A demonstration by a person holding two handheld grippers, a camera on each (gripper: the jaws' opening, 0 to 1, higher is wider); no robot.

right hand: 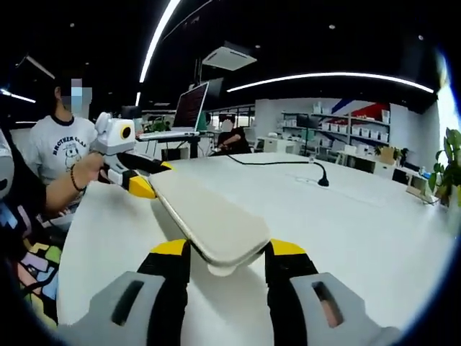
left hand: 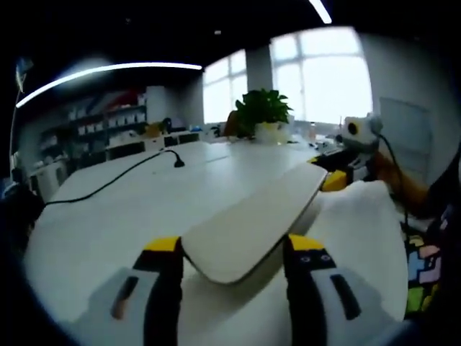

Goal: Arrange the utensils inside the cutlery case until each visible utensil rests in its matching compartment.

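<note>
A long, flat cutlery case (left hand: 252,227) with rounded ends and a smooth, matte beige lid is held up over the white table (left hand: 108,231), one end at each gripper. In the left gripper view its near end sits between the yellow-tipped black fingers (left hand: 167,270) of the left gripper (left hand: 234,267), which close in on its sides; the far end reaches the right gripper (left hand: 338,176), seen across the table. In the right gripper view the case (right hand: 212,220) runs the other way — its near end between the right gripper (right hand: 227,270) fingers, the far end at the left gripper (right hand: 137,184), gripped by a person's hand (right hand: 90,169). Whether the pads truly press the case or merely flank it is hard to tell. The tabletop is glossy and plain, crossed by a black cable (left hand: 108,180). Around it: an office with shelves (left hand: 108,126), bright windows (left hand: 317,79), a potted plant (left hand: 263,115), strip lights overhead — and a laptop (right hand: 191,108).
</note>
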